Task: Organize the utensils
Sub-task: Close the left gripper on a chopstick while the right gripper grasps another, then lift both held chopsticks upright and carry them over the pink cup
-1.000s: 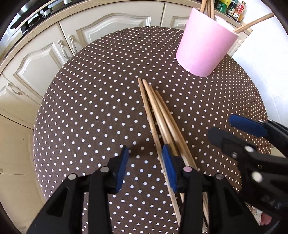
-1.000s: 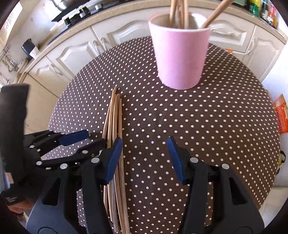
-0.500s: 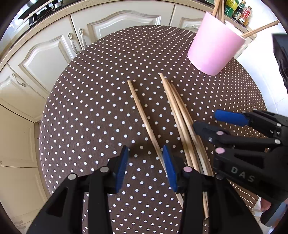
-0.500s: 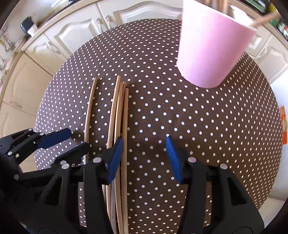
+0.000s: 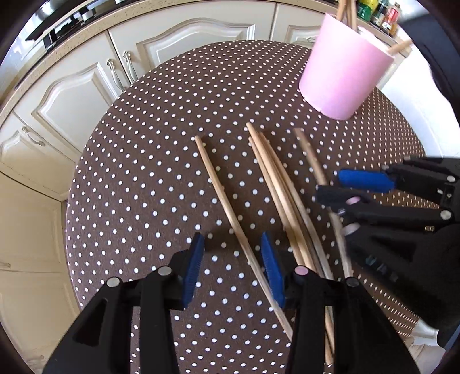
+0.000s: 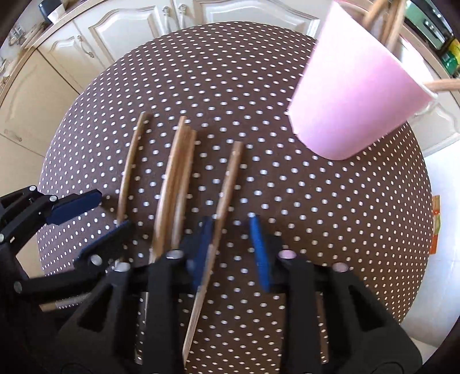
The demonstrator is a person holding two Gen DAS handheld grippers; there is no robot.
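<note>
Several wooden chopsticks lie on a round brown polka-dot table. One lone chopstick runs between the open jaws of my left gripper. A bundle of chopsticks lies right of it. A further single chopstick lies between the open jaws of my right gripper, close to its left finger; it also shows in the left wrist view. A pink cup holding more chopsticks stands at the far right; it also shows in the right wrist view.
Cream kitchen cabinets curve behind the table. Bottles stand on the counter behind the cup. The table edge drops off to the left and right; white floor shows at the right.
The chopsticks have been spread apart: one slid left between my left jaws, another slid right between my right jaws. Both grippers moved forward over the sticks and stay open.
</note>
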